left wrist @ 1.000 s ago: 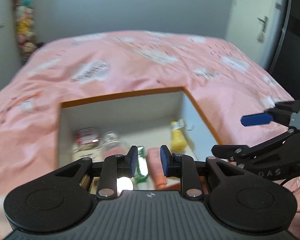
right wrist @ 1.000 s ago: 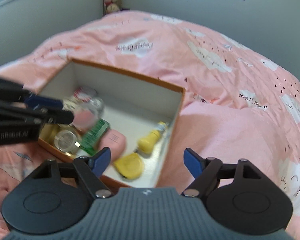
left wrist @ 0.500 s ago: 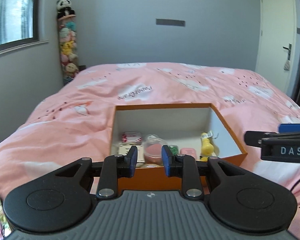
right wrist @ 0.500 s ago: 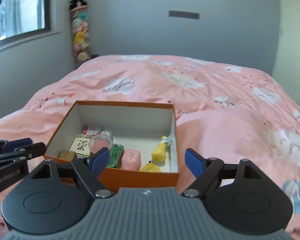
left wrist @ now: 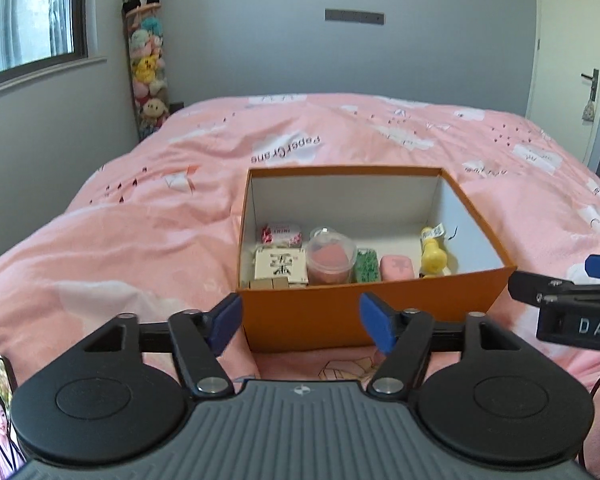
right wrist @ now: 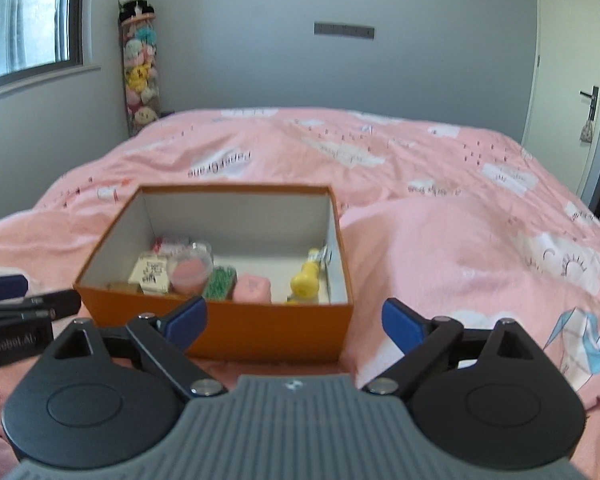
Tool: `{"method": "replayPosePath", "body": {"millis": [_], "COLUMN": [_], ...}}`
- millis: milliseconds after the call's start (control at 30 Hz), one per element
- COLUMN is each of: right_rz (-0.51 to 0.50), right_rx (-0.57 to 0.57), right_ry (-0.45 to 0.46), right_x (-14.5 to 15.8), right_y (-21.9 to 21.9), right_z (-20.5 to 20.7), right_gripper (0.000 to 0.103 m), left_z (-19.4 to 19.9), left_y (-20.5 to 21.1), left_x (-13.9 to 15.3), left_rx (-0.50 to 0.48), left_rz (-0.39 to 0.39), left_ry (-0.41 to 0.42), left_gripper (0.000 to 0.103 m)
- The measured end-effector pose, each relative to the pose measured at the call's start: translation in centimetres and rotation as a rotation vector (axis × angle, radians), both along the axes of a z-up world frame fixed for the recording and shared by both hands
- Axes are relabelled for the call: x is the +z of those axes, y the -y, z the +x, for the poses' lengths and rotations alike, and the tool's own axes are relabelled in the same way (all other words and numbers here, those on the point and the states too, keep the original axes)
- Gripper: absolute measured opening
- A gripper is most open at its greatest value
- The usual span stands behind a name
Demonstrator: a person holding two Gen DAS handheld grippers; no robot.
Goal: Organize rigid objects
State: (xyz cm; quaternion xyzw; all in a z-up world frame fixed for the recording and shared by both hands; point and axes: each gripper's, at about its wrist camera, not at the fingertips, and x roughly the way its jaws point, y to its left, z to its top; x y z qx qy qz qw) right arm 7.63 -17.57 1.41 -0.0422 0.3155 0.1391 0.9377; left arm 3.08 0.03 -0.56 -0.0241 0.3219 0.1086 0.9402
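Currently both grippers back off the box (left wrist: 372, 312), hovering near its front wall. Left gripper (left wrist: 302, 326) fingers spread wide, just been opening, nothing between them. Right gripper (right wrist: 296, 322) same: wide, just opened a bit further, nothing held.

Box sits on the bed (left wrist: 140, 216), soft pink duvet. Inside, along the near wall: printed carton (left wrist: 281, 266), clear cup (left wrist: 330, 258) with pink stuff, green pack (left wrist: 367, 266), pink case (left wrist: 397, 267), yellow bottle (left wrist: 433, 256) lying down. Red-and-white pack (left wrist: 282, 234) behind the carton. Far half of the box bare.

Looks mostly done, judging by nothing loose on the duvet in view.

Risks from here:
- Soft duvet under the box: any push on the near wall probably tilts or slides it, items shift
- Cup standing tight between carton and green pack: reaching in with wide fingers likely clips a neighbour or tips the cup
- Bottle is round, on its side, near the right wall: could roll if the box gets bumped
- Both grippers close together at the front: possible collision if both go in at once
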Motion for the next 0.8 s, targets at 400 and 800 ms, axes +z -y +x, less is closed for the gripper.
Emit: {"method": "replayPosePath", "body": {"millis": [400, 800], "right_rz": [-0.005, -0.008], "right_rx": [-0.015, -0.013], "right_ry": [-0.102, -0.124], "right_x": [-2.5, -2.8], "right_y": [0.0, 0.1], "right_z": [1.3, 1.6], "right_gripper": [0.099, 0.1], "left_z": [1.2, 1.4], "left_y": [0.1, 0.1], "left_x": [-2.0, -2.1], "left_rx": [-0.012, -0.01], "left_rz": [-0.043, -0.039], "left_ry": [-0.103, -0.112], "left_gripper": [0.088, 0.088]}}
